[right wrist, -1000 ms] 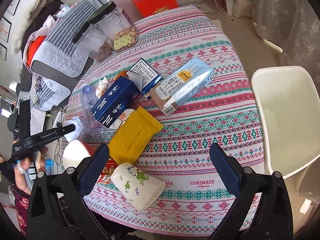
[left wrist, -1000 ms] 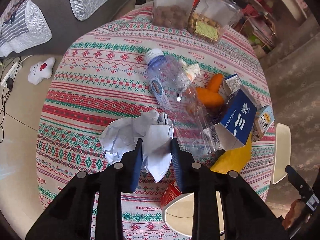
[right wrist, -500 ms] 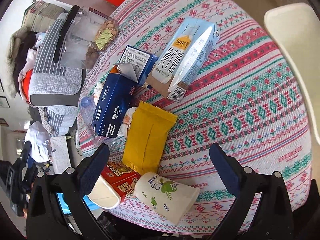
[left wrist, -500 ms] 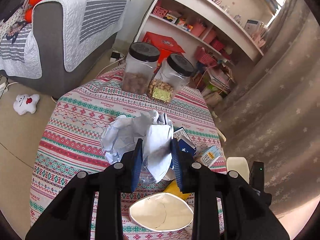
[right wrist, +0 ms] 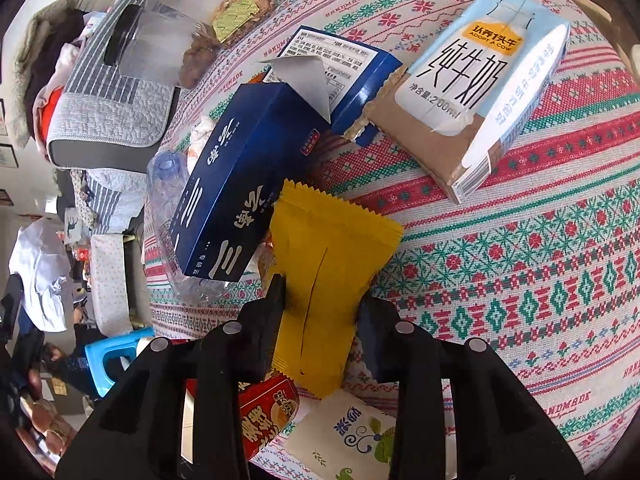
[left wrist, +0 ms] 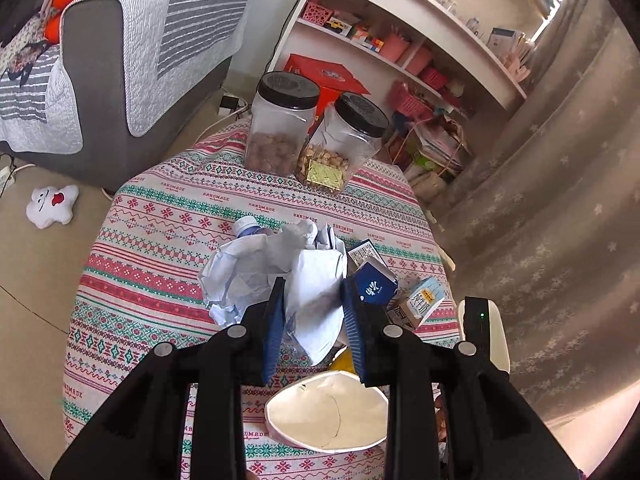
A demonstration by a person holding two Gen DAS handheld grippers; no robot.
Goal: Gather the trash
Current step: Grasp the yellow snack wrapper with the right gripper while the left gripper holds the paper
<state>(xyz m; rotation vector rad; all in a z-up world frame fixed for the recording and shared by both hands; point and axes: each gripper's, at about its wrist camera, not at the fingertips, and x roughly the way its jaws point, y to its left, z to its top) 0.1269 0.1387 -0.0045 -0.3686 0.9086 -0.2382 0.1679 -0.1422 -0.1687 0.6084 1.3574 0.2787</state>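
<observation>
My left gripper (left wrist: 312, 320) is raised above the desk (left wrist: 160, 216), fingers clamped on the crumpled paper (left wrist: 280, 268), which hangs clear of the cloth. My right gripper (right wrist: 322, 316) has dropped low; its fingers, wide apart a second ago, now close around the yellow wrapper (right wrist: 324, 252) lying beside the blue box (right wrist: 244, 184).

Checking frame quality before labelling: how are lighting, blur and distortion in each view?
Left wrist: sharp, strong fisheye bending the shelves, curtain brightly backlit. Right wrist: milk carton print crisp, tablecloth bulging with distortion, left edge dim.
</observation>
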